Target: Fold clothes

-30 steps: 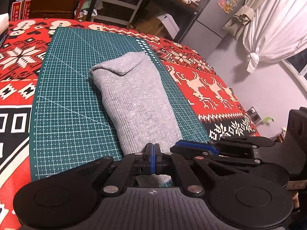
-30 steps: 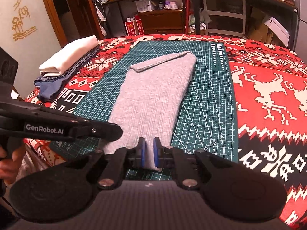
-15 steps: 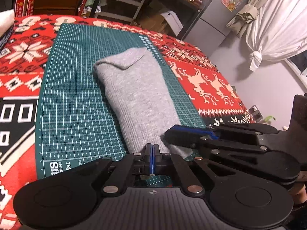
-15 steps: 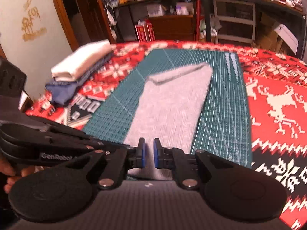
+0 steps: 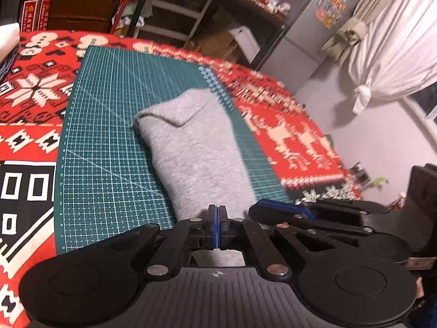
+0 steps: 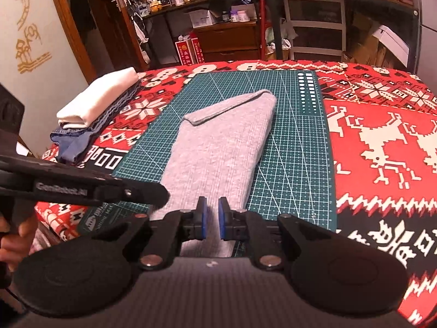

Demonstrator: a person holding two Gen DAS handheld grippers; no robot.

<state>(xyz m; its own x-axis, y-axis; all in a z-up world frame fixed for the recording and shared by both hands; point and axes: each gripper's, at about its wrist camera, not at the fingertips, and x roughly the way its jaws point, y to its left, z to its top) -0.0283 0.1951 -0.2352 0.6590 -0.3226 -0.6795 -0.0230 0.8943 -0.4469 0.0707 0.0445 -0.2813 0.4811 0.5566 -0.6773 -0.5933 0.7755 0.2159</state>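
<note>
**Both claws at the near hem of the grey strip**

Left claw (image 5: 217,228): pads pressed together at bottom centre of its frame, right at the near end of the grey garment (image 5: 199,158); whether cloth is pinched between them cannot be told. Right claw (image 6: 211,220): narrow gap between the blue pads, low centre of its frame, hem showing through the gap and below it, nothing visibly clamped.

From either claw, garment running straight ahead and away: a long folded strip, long axis from bottom centre toward upper centre of frame, far end closed off by a small turned-down flap. Lying on the green mat (image 6: 289,136), which rests on the red patterned cloth (image 6: 382,142).

Side by side at the same short edge, equally near; left body seen entering the right view from the left edge, level and low, a hand (image 6: 13,243) gripping it at far left. Both held low, almost flat, aimed along the strip.

Folded stack (image 6: 92,114) at upper left of the right view, well apart from the mat.

Likely next fold lengthwise, near end over toward far end; equally fits a strip just laid down.
</note>
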